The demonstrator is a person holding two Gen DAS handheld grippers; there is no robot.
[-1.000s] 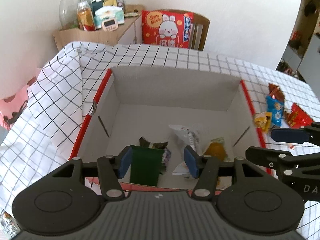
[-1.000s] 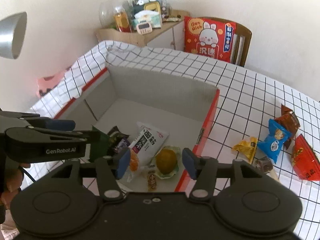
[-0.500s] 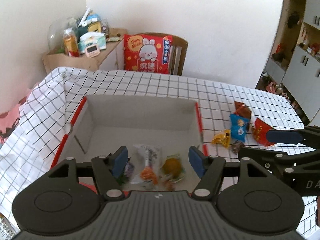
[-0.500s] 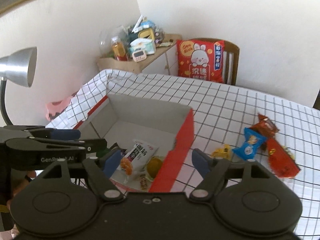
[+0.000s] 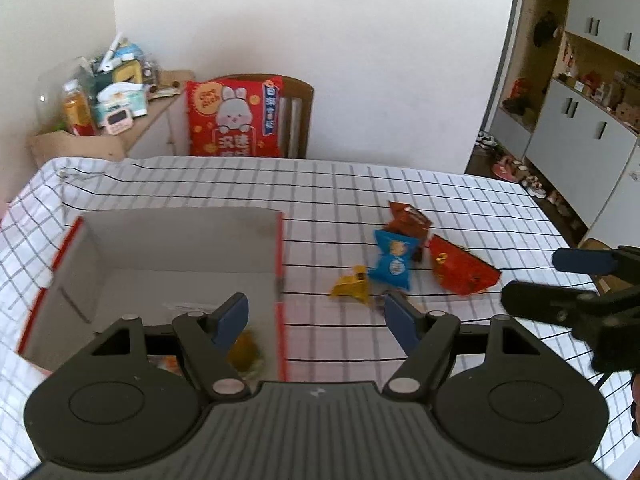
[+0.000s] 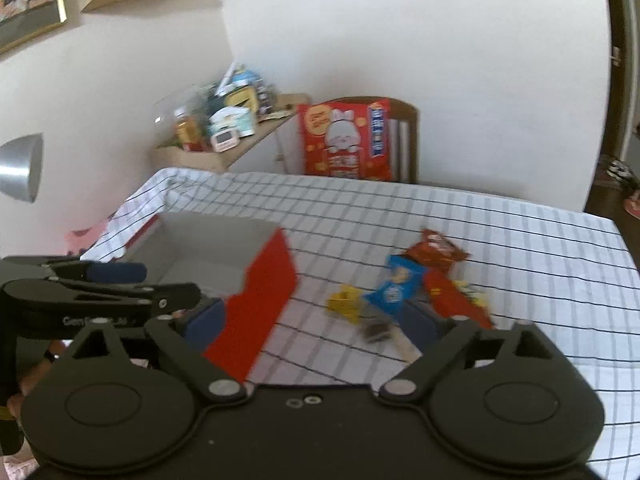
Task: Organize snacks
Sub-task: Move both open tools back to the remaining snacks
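A red-and-white cardboard box (image 5: 280, 240) (image 6: 264, 296) sits on the left of the checked table with snacks inside, among them a yellow one (image 5: 244, 354). Loose snacks lie on the cloth to its right: a blue packet (image 5: 394, 258) (image 6: 398, 286), a yellow packet (image 5: 352, 285) (image 6: 346, 306), a brown packet (image 5: 408, 218) (image 6: 438, 250), a red packet (image 5: 460, 266) (image 6: 452, 298) and a small dark one (image 6: 376, 330). My left gripper (image 5: 316, 316) is open and empty, high above the box's right wall. My right gripper (image 6: 316, 320) is open and empty, above the cloth beside the box.
A checked cloth covers the table (image 5: 400, 184). A chair with a red rabbit cushion (image 5: 234, 116) stands behind it. A cluttered side shelf (image 5: 100, 96) is at the back left, cabinets (image 5: 580, 120) are at the right, and a lamp shade (image 6: 20, 168) is at the left.
Both grippers have risen and swung right, away from the box interior toward the loose snacks. The dark green packet between my left fingers a second ago is out of view.
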